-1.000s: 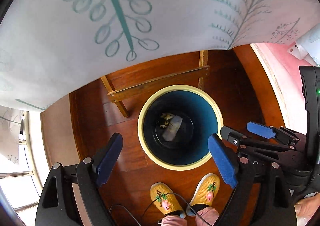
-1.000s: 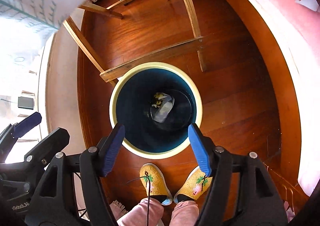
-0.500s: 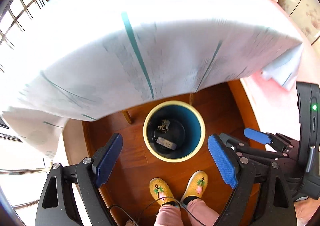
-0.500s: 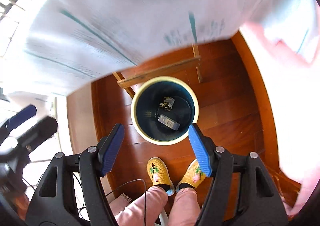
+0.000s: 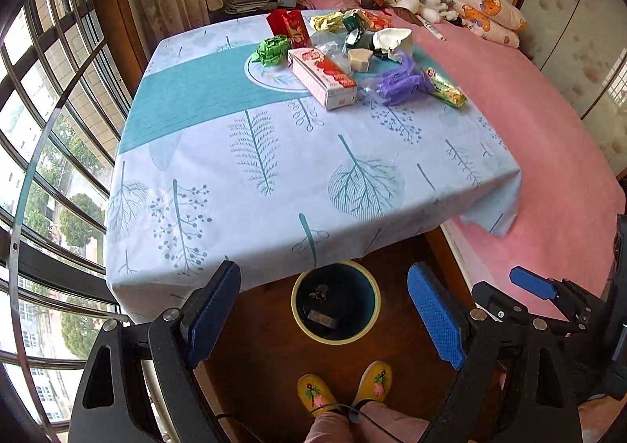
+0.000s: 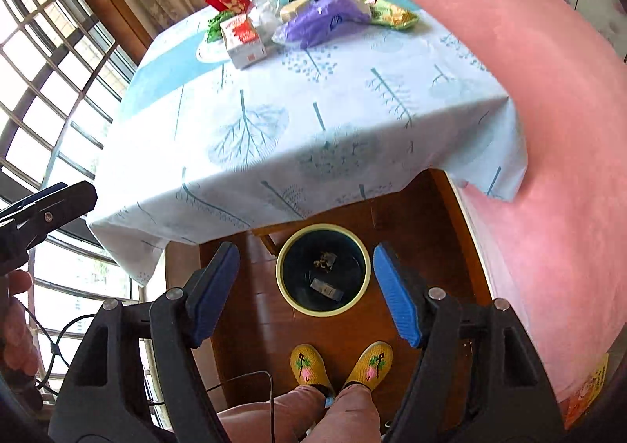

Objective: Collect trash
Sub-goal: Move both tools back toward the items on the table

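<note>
Several pieces of trash (image 5: 352,51) lie heaped at the table's (image 5: 254,176) far end, well beyond my left gripper (image 5: 325,317) and right gripper (image 6: 305,294), both wide open, empty, above the bin (image 5: 336,302), so I judge I'm between pickups and must reach forward next.

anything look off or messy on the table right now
Yes: crumpled wrappers, a purple plastic bag and a red-and-white carton lie heaped at the far end of the leaf-print tablecloth, not in the blue bin.
</note>
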{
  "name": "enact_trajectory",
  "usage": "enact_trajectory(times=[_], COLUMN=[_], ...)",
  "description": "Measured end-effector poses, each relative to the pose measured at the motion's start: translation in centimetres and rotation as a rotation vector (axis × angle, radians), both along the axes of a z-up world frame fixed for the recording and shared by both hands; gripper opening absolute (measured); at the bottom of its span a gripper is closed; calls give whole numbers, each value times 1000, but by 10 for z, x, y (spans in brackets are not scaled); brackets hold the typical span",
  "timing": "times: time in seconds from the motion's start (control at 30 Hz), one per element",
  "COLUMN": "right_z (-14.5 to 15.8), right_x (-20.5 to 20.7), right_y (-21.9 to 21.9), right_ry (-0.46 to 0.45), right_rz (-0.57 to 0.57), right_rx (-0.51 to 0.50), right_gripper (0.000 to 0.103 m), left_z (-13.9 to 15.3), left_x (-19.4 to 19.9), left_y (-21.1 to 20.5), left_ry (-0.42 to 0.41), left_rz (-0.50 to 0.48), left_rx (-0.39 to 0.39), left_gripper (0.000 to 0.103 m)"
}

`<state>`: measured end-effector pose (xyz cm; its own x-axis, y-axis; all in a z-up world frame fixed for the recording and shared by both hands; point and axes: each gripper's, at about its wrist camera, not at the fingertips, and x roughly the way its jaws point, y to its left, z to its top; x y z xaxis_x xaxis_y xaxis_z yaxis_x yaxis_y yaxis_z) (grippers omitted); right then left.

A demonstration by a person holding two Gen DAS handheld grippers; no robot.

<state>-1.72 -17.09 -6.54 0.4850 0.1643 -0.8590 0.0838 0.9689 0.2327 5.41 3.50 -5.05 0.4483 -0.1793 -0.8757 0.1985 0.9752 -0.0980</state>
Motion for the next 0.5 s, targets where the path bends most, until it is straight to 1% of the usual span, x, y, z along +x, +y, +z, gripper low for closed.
enact_trajectory(times=[0.07,0.17,0.23,0.37,0.5], right_z=[18,40,56,69,67], right_x=[6,15,20,33,57], right_y=[-2,-4,-8,-14,-30], right_ry=[-35,-85,-110,-146,-156], right_rz=[-15,-28,-34,-49,-64], right_rx=[-10,-31,-46,-64,-76], right_gripper=[69,69,69,69,69], left_z=[17,30,36,49,54], left_x=[6,14,22,33,51], left_y=[2,-1,-8,-26,-50], left_ry=[-26,-49,-67,-117,-152], left_rz=[-2,-41,-68,-141,-188], left_rx=[-13,-45,-37,-32,1], left_gripper=[88,88,88,88,88])
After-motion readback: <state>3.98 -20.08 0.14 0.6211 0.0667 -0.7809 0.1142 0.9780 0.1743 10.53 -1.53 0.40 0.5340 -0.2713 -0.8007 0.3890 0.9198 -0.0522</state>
